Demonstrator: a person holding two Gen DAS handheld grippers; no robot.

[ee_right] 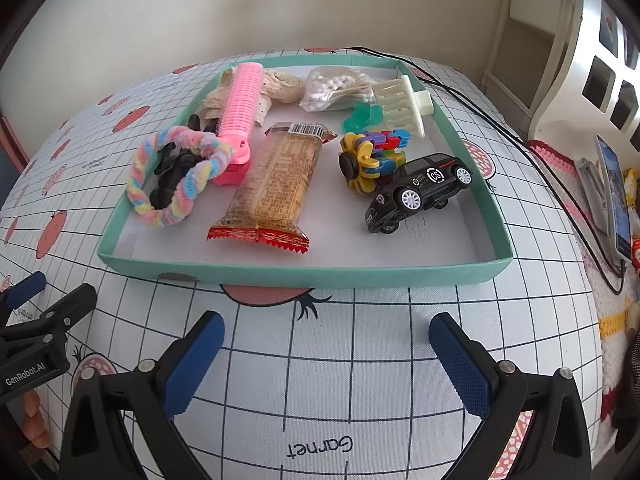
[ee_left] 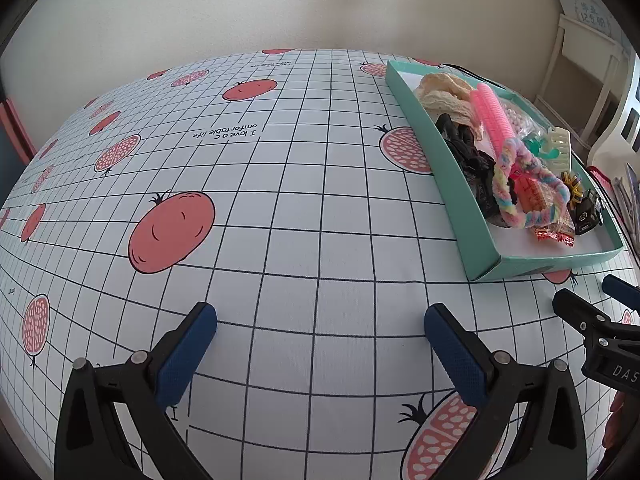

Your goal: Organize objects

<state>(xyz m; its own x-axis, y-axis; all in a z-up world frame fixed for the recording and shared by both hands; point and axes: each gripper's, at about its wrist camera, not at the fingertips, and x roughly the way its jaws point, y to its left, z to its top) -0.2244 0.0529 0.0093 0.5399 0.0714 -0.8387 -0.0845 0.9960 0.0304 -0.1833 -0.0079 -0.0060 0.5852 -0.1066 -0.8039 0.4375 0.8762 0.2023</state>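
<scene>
Teal tray (ee_right: 304, 270) holds a snack bar (ee_right: 276, 184) at centre; black toy car (ee_right: 416, 196) at three o'clock; pastel scrunchie (ee_right: 140, 196) at nine; right gripper (ee_right: 326, 338) gapes at six.

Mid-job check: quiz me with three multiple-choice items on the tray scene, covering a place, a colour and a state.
1. Where in the teal tray does the black toy car sit?
A. right side
B. left side
C. outside it

2. What colour is the hair roller?
A. green
B. pink
C. black

3. How do the right tongs stand?
A. shut on the snack bar
B. shut on nothing
C. open, over the tablecloth

Key: 1 A, the car lies right of the snack bar, near the right wall. 2 B, the ribbed cylinder is bright pink. 3 C, the blue pads are wide apart with only the gridded tablecloth between them.
</scene>
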